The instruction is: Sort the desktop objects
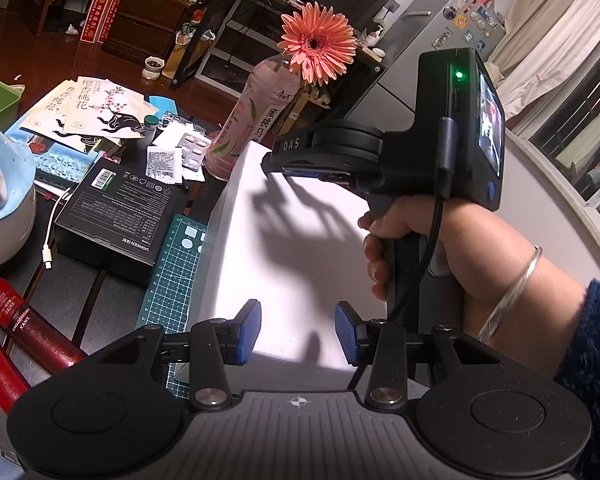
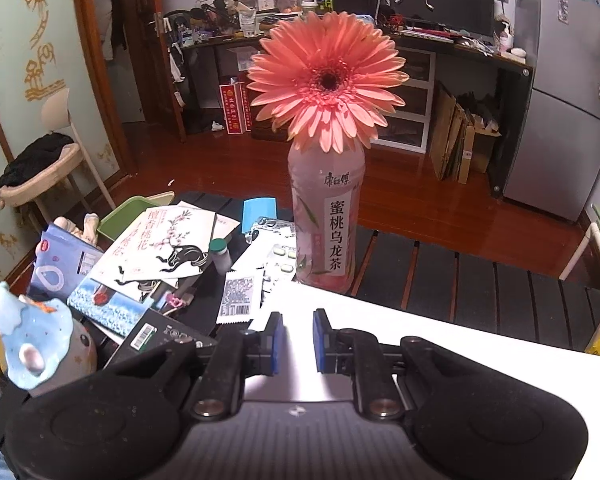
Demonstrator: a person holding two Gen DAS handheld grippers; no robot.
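My left gripper [image 1: 297,332] hovers over a white board [image 1: 300,240], blue pads well apart with nothing between them. My right gripper [image 2: 298,340] hangs over the same board [image 2: 420,332], its pads a narrow gap apart and empty. A pink tea bottle [image 2: 326,220] holding a coral gerbera [image 2: 328,80] stands upright just beyond the board's far edge; it also shows in the left wrist view as the bottle [image 1: 244,128]. Left of it lie white sachets [image 2: 168,240], blister packs [image 2: 284,258], a green-capped vial [image 2: 220,256] and a barcode sachet [image 2: 238,300].
A hand [image 1: 404,248] grips the other gripper's handle at the right of the left wrist view. A black box [image 1: 116,216], green cutting mat [image 1: 176,276], white cable [image 1: 50,240], red tubes [image 1: 24,328] and a blue ceramic figure [image 1: 0,200] crowd the left. A green tray [image 2: 128,216] sits behind.
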